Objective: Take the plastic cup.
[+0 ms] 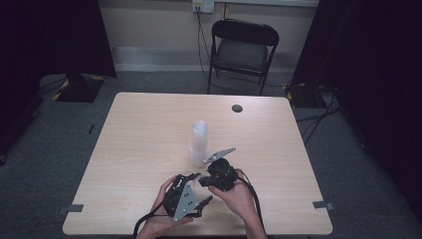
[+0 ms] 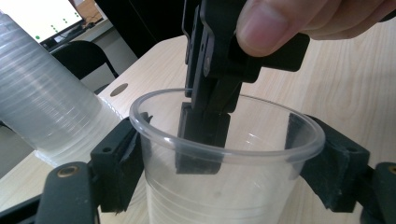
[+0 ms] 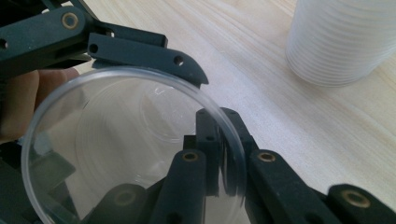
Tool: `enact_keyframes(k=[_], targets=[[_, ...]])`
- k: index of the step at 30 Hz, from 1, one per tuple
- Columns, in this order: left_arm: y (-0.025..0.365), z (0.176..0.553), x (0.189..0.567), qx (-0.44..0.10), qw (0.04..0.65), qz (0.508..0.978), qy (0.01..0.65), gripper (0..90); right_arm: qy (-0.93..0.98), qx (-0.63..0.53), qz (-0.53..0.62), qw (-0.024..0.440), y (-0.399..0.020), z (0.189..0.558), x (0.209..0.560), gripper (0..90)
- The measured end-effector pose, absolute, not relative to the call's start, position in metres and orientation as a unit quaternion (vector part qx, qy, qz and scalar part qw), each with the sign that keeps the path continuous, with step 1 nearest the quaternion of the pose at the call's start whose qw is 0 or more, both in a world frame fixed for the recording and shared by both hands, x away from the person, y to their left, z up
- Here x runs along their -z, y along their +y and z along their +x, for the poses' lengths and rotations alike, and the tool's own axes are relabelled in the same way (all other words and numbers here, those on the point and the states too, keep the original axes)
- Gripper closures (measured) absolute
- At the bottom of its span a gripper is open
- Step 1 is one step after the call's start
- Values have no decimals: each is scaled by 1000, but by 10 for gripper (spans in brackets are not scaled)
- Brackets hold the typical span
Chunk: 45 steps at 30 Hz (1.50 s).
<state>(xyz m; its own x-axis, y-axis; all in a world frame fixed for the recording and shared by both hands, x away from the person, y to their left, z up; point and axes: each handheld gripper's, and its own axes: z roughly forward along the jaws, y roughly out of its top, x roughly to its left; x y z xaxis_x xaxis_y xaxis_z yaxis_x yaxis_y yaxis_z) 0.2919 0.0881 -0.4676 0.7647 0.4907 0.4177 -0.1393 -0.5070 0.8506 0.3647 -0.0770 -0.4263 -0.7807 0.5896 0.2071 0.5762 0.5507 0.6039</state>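
A clear plastic cup point(image 2: 243, 191) stands upright between the pads of my left gripper point(image 2: 224, 156), which press on its two sides just under the rim. From above, my right gripper point(image 2: 201, 140) reaches in, one jaw inside the cup and one outside, pinched on the far rim. In the right gripper view the cup point(image 3: 116, 140) opens toward the camera, and my right gripper point(image 3: 217, 126) is shut on its edge. In the high view both grippers meet near the table's front, the left gripper point(image 1: 201, 189) below the right gripper point(image 1: 203, 181).
A tall stack of clear cups point(image 1: 199, 144) stands on the wooden table point(image 1: 149, 124) just beyond the grippers, also close by as the stack point(image 2: 42, 102) and the stack point(image 3: 341, 42). A cable hole point(image 1: 237, 108) sits near the far edge. A black folding chair point(image 1: 241, 47) stands behind the table.
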Motion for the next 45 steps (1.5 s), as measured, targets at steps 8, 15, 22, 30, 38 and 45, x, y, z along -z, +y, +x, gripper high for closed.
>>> enact_keyframes(k=[8,15,22,30,38,45], targets=[[89,293,467,-315,492,802,123,268,879,-342,331,18,-77,362,424,872],[91,294,467,-313,494,801,127,287,877,-344,334,18,-77,363,424,850],[95,295,466,-303,512,790,146,291,872,-357,335,26,-79,361,422,803],[98,296,468,-284,537,773,180,288,861,-382,332,35,-84,356,419,769],[102,297,468,-275,541,770,197,291,844,-419,331,48,-88,351,416,730],[108,299,468,-272,539,770,206,295,835,-437,330,56,-91,348,417,710]])
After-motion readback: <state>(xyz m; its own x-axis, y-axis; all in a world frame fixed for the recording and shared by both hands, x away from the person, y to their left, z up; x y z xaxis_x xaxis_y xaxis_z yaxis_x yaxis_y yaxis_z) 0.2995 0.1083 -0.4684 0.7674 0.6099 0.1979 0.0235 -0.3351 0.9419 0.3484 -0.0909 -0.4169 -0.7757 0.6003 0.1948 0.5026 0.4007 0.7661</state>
